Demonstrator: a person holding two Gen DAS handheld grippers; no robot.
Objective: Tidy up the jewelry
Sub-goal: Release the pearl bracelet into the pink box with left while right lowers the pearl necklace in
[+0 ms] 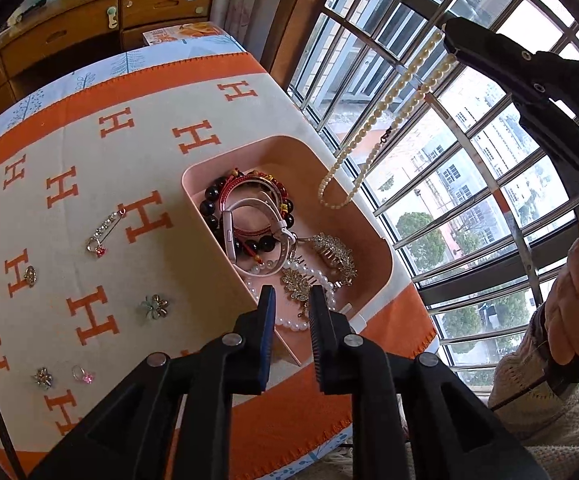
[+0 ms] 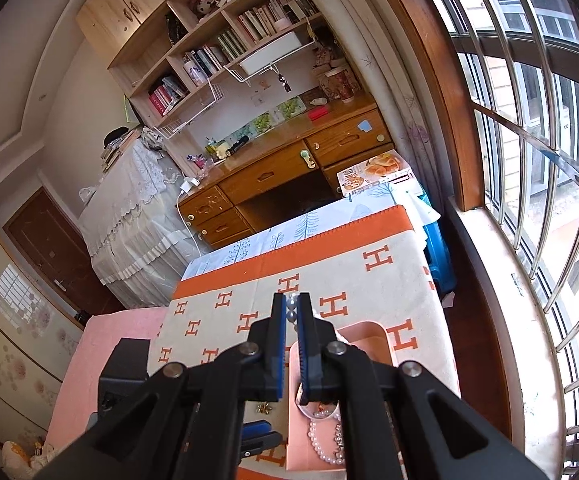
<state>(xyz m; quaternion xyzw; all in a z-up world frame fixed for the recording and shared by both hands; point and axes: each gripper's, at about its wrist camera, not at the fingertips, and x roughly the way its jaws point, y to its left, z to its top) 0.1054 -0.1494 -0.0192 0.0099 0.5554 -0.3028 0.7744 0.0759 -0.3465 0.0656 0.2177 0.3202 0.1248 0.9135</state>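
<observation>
A pink box (image 1: pixel 289 156) on the H-patterned cloth (image 1: pixel 69 152) holds a dark bead bracelet (image 1: pixel 213 204), a red bracelet (image 1: pixel 249 180), a white watch (image 1: pixel 231 236), a rhinestone comb (image 1: pixel 335 250) and a pearl bracelet (image 1: pixel 321 276). My left gripper (image 1: pixel 292 294) hovers over the box's near end, jaws apart with nothing between them. My right gripper (image 1: pixel 449 36) is shut on a long pearl necklace (image 1: pixel 369 128), whose loop dangles above the box's far right side. In the right wrist view the pearls (image 2: pixel 291 314) sit pinched at my right gripper's (image 2: pixel 291 300) tips.
Loose on the cloth left of the box lie a rhinestone pin (image 1: pixel 103 232), a small gold brooch (image 1: pixel 30 275), a flower brooch (image 1: pixel 155 306), a smaller flower piece (image 1: pixel 44 378) and a pink ring (image 1: pixel 83 374). A barred window (image 1: pixel 469 200) runs along the table's right edge. A wooden desk (image 2: pixel 289 168) stands behind.
</observation>
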